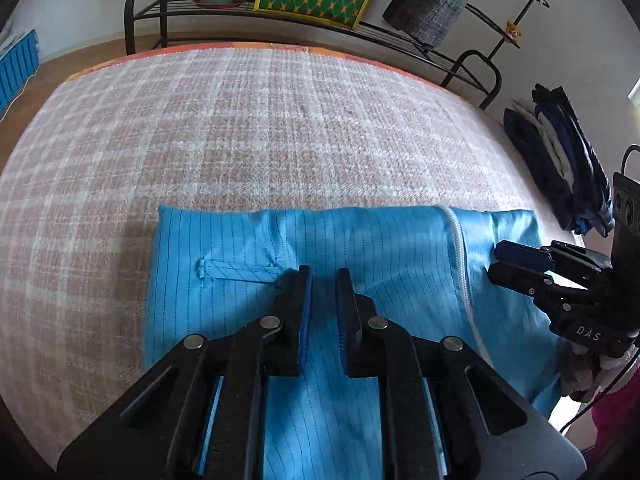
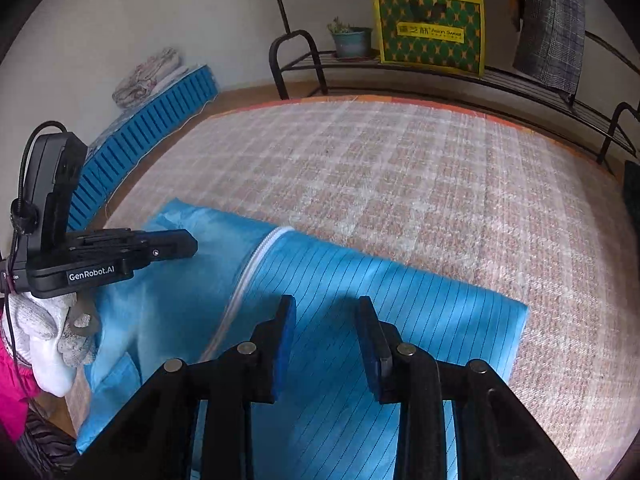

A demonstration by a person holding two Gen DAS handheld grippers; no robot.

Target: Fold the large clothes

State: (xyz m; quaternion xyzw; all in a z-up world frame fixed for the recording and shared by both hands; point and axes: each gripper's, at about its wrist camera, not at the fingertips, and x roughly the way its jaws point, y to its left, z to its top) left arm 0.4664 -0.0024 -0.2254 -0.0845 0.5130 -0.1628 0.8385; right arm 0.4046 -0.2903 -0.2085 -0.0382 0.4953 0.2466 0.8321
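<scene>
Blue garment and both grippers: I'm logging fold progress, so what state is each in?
Blue garment: folded, flat on the checked blanket, zipper closed.
Left gripper: jaws slightly apart, holding nothing.
Right gripper: open, holding nothing.

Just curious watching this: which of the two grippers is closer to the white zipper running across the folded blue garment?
Right. The right gripper hovers just beside the white zipper on the blue pinstriped garment, jaws apart. The left gripper hangs farther off, near the stitched pocket flap.
</scene>
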